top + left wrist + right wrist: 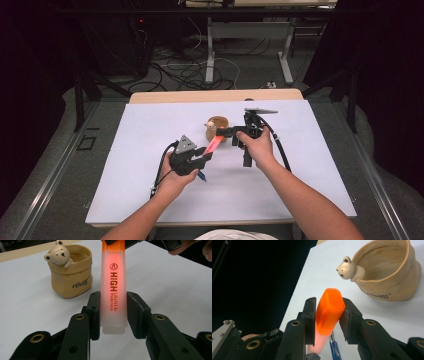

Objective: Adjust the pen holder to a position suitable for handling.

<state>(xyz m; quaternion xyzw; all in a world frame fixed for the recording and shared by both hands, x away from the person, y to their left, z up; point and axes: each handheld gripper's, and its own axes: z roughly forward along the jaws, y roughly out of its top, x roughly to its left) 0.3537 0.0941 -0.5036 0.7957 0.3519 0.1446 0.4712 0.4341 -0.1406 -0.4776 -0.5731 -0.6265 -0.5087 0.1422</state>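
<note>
**Evidently a cap is about to come off: highlighter held at both ends**

Broadly, the room is dark: cables lie tangled on the floor behind the table [150, 97], and metal desk legs stand farther back. A white sheet [150, 200] covers nearly the whole tabletop, leaving a strip of wood bare at the far edge.

Near the middle of the sheet stands a tan pot with a small bear on its rim [217, 127], open and empty as far as the right gripper view shows. It sits just beyond the hands, probably ready to take pens.

Both grippers share one orange highlighter [214, 145], raised above the sheet between them. The left gripper [113, 312] has its jaws clamped on the pale barrel near the butt end, print facing up. The right gripper [328, 315] has its jaws closed against the orange cap [329, 311]. A grip on each end suggests the barrel is being braced while the cap gets pulled.

A blue pen [201, 175] lies on the sheet beside the left hand [172, 182].
</note>
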